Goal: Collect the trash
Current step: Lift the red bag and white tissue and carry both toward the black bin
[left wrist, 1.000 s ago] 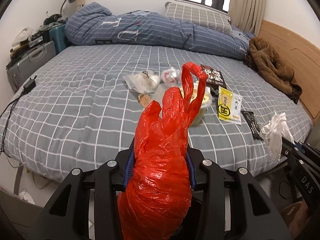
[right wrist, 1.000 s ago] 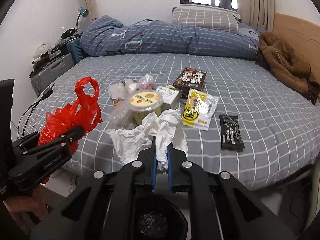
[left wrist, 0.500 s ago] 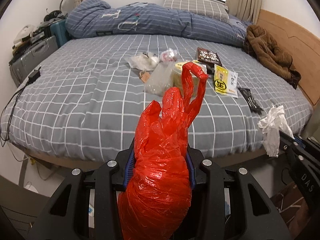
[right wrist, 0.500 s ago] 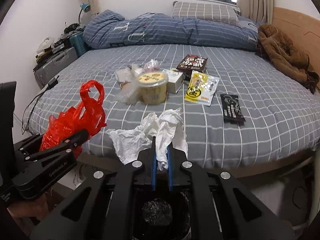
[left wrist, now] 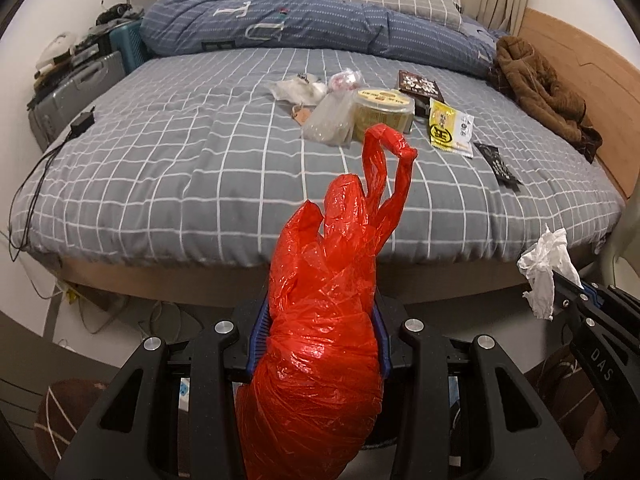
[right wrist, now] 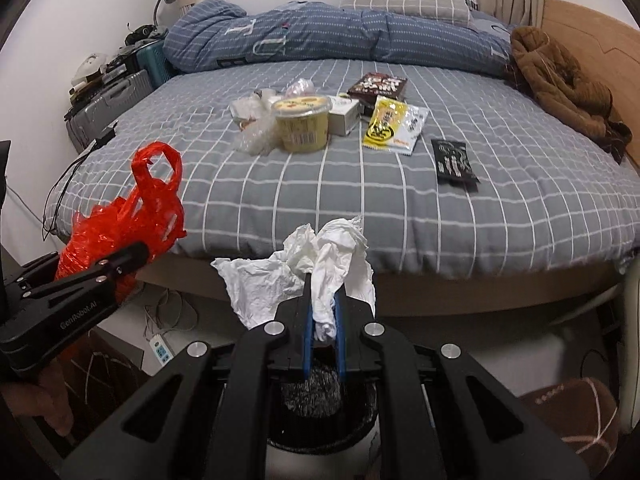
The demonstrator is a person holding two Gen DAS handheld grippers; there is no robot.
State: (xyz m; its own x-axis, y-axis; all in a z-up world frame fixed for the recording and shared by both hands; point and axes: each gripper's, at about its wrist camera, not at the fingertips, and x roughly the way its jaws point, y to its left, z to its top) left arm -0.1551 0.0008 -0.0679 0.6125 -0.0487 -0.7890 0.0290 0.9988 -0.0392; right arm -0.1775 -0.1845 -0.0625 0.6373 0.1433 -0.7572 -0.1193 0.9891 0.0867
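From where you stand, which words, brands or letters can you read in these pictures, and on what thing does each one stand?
"GenRobot.AI": on the left gripper, along its side.
"DAS": on the right gripper, along its side.
"T" and "U": large letters on the duvet.
Yellow packet: bold black characters, too blurred to read.
Tub, dark box, black packet: print too small to read.

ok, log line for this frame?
left gripper: shut on red bag | right gripper: shut on tissue | bin: below tissue
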